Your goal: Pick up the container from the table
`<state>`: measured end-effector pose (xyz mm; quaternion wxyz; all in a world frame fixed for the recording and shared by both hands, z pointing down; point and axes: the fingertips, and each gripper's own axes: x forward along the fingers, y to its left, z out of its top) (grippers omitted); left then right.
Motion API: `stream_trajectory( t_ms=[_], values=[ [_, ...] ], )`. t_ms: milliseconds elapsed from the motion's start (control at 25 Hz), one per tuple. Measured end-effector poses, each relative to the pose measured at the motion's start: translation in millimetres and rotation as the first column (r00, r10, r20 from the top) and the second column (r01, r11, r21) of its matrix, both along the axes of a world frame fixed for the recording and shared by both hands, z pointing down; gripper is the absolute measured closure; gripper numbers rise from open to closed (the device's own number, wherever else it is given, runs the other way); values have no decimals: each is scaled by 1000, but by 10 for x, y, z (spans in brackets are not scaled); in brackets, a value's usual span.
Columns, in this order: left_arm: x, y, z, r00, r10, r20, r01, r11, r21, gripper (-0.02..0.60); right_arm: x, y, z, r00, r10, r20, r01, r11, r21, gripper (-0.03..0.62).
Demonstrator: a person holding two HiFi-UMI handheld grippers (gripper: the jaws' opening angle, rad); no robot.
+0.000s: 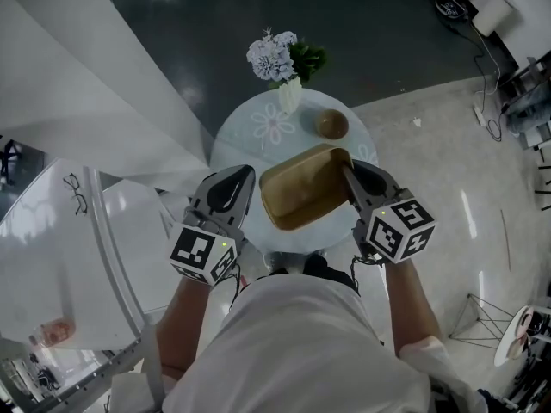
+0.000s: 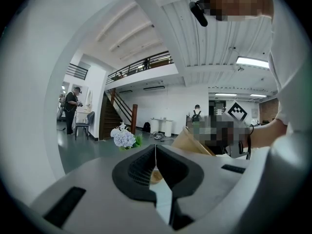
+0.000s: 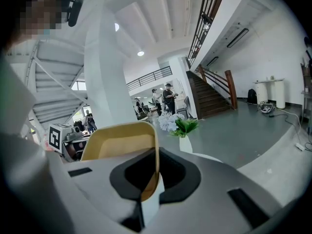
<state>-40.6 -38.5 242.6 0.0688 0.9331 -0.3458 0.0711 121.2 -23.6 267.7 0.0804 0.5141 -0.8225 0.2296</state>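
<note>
Round table (image 1: 234,147) beyond your tongs carries one flower vase (image 1: 289,93) and one brown bowl (image 1: 331,124). Your right gripper (image 1: 349,175) pinches the rim of one shallow tan container (image 1: 301,194), which lies between both grippers. Your left gripper (image 1: 247,175) is closed and empty.

The container (image 1: 301,194) is matt tan, like smooth pressed paper fibre. The left tongs (image 2: 155,156) and right tongs (image 3: 155,165) have smooth, matt grey plastic shells with black, ribbed, rubbery-looking pads (image 2: 139,168). The round worktop (image 1: 237,144) is pale and glossy; the dark floor (image 1: 387,24) shines too.
</note>
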Motion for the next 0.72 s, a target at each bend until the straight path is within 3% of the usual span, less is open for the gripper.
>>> stream_trajectory(
  t_ms=[720],
  values=[
    [29, 14, 77, 1000, -9, 3, 9, 1000, -17, 560, 33, -10, 158, 1000, -6, -21, 5, 999, -33, 565]
  ],
)
